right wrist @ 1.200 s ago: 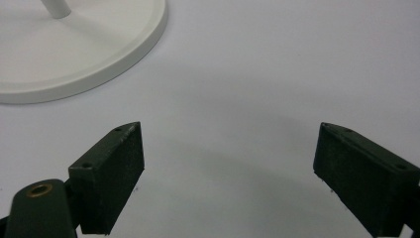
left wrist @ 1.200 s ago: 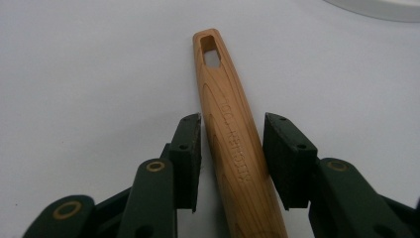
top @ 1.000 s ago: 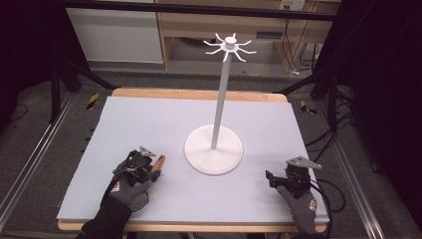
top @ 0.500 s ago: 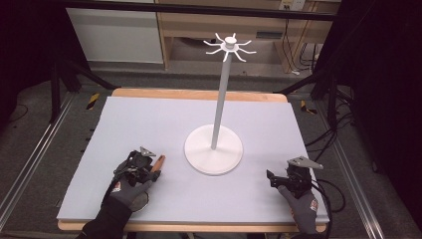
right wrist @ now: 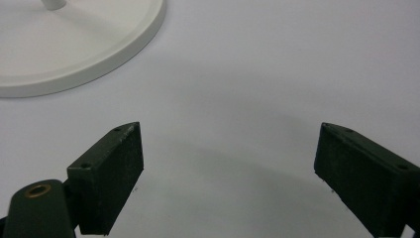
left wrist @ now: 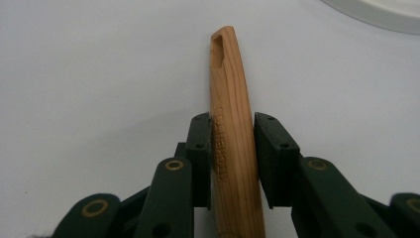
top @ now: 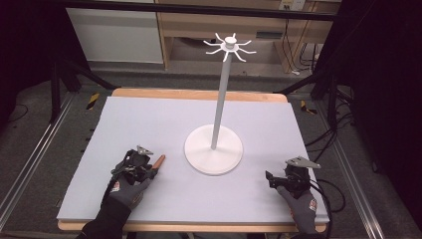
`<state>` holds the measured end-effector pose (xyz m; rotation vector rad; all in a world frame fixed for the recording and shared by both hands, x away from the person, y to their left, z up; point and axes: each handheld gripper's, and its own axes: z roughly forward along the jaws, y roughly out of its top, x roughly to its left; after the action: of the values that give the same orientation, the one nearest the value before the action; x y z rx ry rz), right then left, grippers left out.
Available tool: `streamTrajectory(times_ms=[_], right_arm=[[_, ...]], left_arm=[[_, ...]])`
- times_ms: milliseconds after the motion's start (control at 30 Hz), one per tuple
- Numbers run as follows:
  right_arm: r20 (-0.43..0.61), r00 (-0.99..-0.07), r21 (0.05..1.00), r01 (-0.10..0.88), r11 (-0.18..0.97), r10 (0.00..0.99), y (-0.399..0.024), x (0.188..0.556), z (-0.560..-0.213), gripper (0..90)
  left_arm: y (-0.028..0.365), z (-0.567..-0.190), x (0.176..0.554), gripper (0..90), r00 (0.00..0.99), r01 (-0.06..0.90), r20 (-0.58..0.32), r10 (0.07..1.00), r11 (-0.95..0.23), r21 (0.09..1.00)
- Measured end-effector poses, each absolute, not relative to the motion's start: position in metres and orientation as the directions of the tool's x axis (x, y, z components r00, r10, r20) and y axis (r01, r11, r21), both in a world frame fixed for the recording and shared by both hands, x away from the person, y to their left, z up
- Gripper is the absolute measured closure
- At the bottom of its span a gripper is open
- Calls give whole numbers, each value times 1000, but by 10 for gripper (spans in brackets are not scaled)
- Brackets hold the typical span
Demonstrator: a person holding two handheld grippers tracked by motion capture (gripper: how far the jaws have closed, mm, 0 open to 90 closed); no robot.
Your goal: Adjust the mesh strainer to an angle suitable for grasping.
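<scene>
- The table [top: 149, 119] with its pale grey-lavender top takes up most of my high view, wooden edge showing along the far side.
- The white stand [top: 214, 149] sits a bit right of centre: round base, thin pole going up to a ring of little hooks near the top of the frame. I can see its base at the upper left of my right gripper view too.
- My right gripper [right wrist: 228, 173] is low at the lower right, jaws wide apart over bare tabletop, holding nothing.
- My left gripper [left wrist: 232, 163] is at the lower left, clamped on a wooden handle [left wrist: 230, 124]. There's a slot at its far tip and lettering I can't read, and it's pointing toward the stand's base.
</scene>
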<state>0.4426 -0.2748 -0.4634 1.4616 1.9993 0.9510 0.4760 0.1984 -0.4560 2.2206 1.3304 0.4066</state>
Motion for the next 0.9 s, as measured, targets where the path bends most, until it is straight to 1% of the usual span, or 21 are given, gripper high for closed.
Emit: streamTrajectory(times_ms=[100, 133, 300, 433, 500, 567, 700, 900], right_arm=[[15, -316, 767, 612, 191, 949, -275, 443, -464, 120], [19, -309, 766, 615, 184, 951, -275, 443, -463, 120], [15, -310, 769, 611, 187, 951, -276, 442, -463, 120], [17, -312, 766, 615, 189, 950, -275, 443, -464, 120], [22, -309, 766, 616, 182, 951, -275, 443, -463, 120], [21, -307, 768, 614, 181, 952, -275, 443, -463, 120], [23, -309, 768, 614, 181, 951, -275, 443, -463, 120], [22, -310, 767, 615, 183, 951, -275, 443, -463, 120]], left_arm=[[197, -458, 478, 682, 480, 737, -20, 877, -391, 552], [197, -459, 478, 663, 481, 737, -26, 876, -388, 554], [195, -460, 478, 651, 487, 731, -6, 873, -404, 550], [194, -460, 478, 590, 492, 737, -23, 870, -402, 544], [192, -460, 478, 583, 493, 737, -18, 870, -407, 540], [192, -460, 478, 592, 491, 735, -10, 871, -409, 541], [193, -460, 478, 663, 483, 736, 6, 875, -410, 538], [193, -459, 478, 692, 468, 743, 0, 884, -393, 541]])
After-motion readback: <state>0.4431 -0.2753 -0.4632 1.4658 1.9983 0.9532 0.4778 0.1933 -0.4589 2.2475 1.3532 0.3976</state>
